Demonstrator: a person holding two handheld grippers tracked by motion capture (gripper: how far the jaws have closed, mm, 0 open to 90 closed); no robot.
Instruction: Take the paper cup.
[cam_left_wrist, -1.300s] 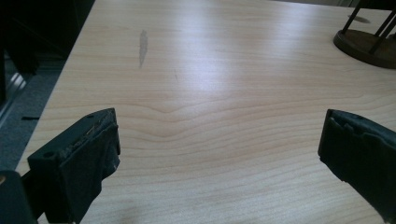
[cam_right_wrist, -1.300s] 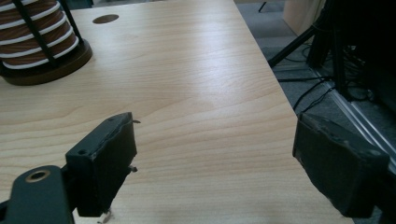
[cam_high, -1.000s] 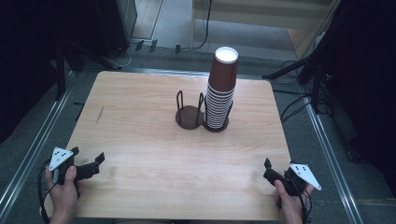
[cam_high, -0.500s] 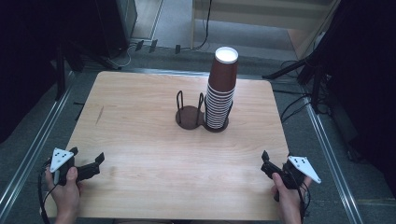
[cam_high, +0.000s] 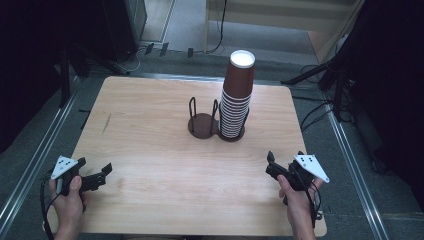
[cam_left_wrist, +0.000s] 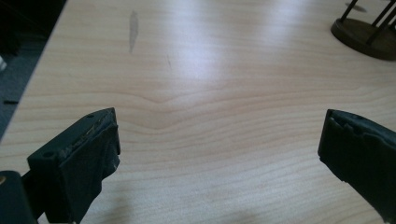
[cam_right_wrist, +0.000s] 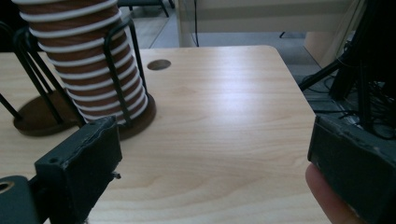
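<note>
At the lower right of the high view the right claw (cam_high: 274, 165) has its jaws spread wide with nothing between them; they have just been opening. It aims toward the stack of brown paper cups (cam_high: 236, 95) that stands in a wire holder at the middle of the tabletop (cam_high: 150, 150), an empty holder (cam_high: 202, 121) just beside it. At the lower left the left claw (cam_high: 99, 176) is also apart and empty, low over bare wood. To do this reach well, I would keep the jaws wide, come in level at the top cup and close below its white rim, clear of the wire uprights. In the right gripper view the stack is cut off at the top, and how tightly the cups nest I cannot judge.
</note>
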